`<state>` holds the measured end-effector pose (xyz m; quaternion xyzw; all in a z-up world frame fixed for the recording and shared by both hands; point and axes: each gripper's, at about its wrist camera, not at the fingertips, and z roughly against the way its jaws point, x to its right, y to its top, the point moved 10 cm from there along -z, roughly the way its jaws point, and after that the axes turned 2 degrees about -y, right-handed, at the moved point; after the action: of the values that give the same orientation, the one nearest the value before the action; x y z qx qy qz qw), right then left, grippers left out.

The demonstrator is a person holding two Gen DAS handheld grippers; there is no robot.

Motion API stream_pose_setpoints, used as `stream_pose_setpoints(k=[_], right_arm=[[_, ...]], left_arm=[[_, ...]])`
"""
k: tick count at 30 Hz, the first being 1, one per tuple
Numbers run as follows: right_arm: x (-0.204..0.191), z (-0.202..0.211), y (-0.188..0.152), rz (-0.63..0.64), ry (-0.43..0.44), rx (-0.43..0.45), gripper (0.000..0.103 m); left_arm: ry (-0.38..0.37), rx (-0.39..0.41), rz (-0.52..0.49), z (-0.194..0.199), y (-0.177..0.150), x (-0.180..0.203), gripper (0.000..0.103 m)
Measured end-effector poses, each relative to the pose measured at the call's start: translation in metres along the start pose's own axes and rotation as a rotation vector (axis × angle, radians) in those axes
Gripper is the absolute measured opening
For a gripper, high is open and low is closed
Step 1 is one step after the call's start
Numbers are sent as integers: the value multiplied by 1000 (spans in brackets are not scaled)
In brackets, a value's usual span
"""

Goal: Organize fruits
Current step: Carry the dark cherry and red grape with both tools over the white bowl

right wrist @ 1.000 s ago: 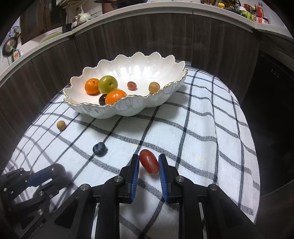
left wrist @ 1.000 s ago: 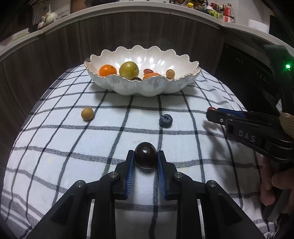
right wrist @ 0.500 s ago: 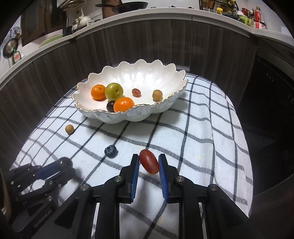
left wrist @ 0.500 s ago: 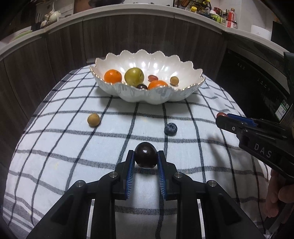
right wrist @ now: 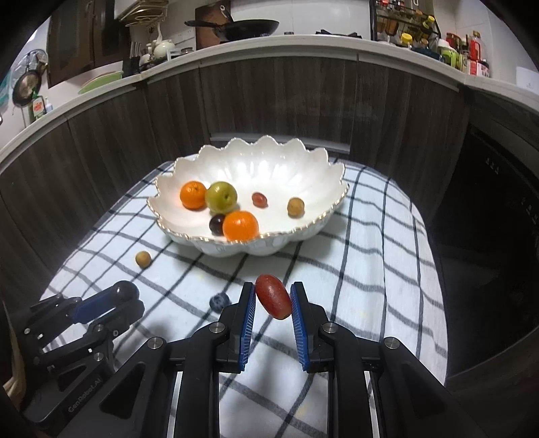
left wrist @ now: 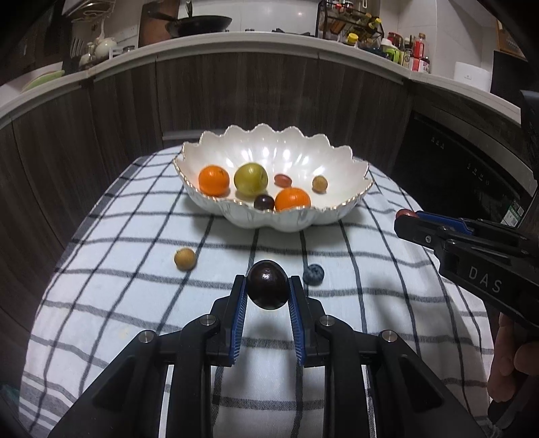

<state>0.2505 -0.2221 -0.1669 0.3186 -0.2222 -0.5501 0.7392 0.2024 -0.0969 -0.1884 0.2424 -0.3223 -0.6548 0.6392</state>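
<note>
We cannot read the labels on the countertop bottles [left wrist: 416, 54]; the bowl's [right wrist: 323, 215] rim hides the dark grape's [left wrist: 263, 202] underside.

A white cloth with dark grid lines [left wrist: 141, 289] covers the worktop. Behind it runs a curved wall of dark wood panels [right wrist: 276, 97] capped by a pale ledge [left wrist: 235, 38]. On the ledge sit a black wok [right wrist: 251, 27], a white teapot [right wrist: 163, 45], and bottles [left wrist: 416, 50].
</note>
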Motion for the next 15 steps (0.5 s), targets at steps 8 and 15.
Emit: stream_pose_setpoints(k=[8, 15], right_arm=[[-1, 2, 19, 14, -3, 27, 23], [-6, -1, 36, 10, 10, 42, 23]], left_arm=[[8, 9, 3, 2, 13, -5, 25], [-4, 22, 6, 6, 38, -9, 25]])
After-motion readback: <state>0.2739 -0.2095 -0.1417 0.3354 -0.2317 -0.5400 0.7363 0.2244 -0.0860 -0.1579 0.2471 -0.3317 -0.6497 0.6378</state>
